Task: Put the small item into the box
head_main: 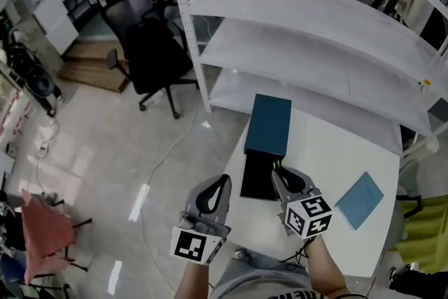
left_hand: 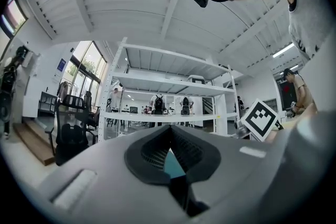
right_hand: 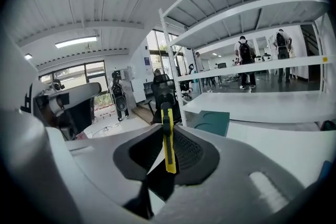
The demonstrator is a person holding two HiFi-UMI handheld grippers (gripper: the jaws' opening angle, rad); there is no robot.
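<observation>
Two tools are held over the near edge of the white bench. The right tool is closed on the small item, a slim yellow and black piece that looks like a cutter. It is gripped upright between the jaws, and its upper end stands out past the tips. The left tool is closed with nothing between its jaws and is held beside the bench edge, above the floor. The box lies open on the bench just in front of the right tool, with its dark inside shown. The teal lid is placed beyond it at the far edge; whether it is joined to the box cannot be told. A flat teal piece lies well apart on the right. The item is judged to be not yet inside the box, so the placing is the step in hand. For a good placing, the right tool should be brought above the middle of the dark opening and the long item turned along the longer side of the box. It should then be lowered inside the walls, and the jaws opened only when it is low enough not to bounce out. If the box slides, its wall may be steadied by the left tool.
</observation>
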